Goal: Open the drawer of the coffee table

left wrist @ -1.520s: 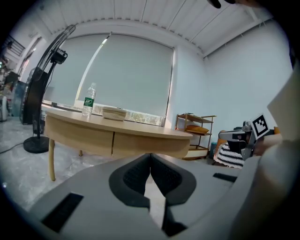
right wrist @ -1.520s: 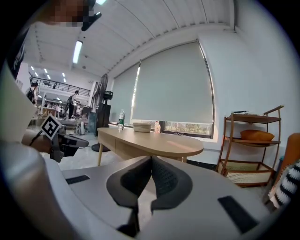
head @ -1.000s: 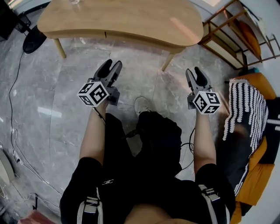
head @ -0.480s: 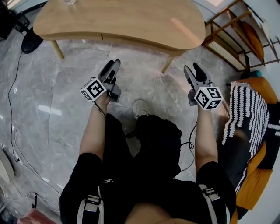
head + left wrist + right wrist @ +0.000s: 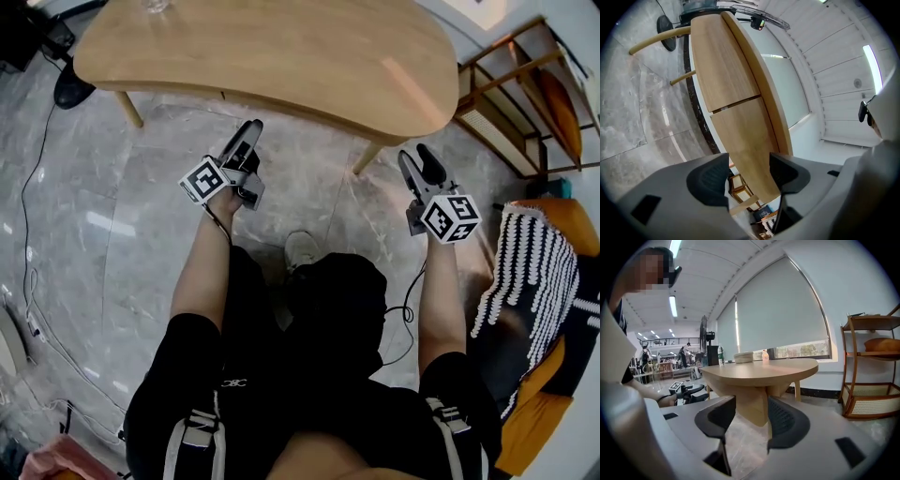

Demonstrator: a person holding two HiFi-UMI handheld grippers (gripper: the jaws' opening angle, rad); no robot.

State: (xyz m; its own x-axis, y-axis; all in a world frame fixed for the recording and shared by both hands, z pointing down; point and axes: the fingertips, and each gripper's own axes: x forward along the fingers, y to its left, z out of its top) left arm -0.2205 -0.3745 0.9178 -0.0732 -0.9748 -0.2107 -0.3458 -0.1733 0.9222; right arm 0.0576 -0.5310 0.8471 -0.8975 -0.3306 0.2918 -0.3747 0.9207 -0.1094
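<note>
Table (image 5: 281, 47): light wood, ahead of the person.
Drawer (image 5: 740, 140): closed, flush in the table's near edge.
Left gripper (image 5: 251, 129): just short of the table's near edge, facing the drawer; jaws released, just been opening, nothing between them.
Right gripper (image 5: 417, 153): at the table's right end, near its leg (image 5: 367, 157); jaws released, just been opening, empty.

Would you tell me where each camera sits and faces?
Head view: on the head, facing steeply down at table; arms, legs, left claw, right claw show.
Left gripper view: on left claw, tipped sideways, facing table's side; open jaws.
Right gripper view: on right claw, facing table, shelf; open jaws.
All share the table.
</note>
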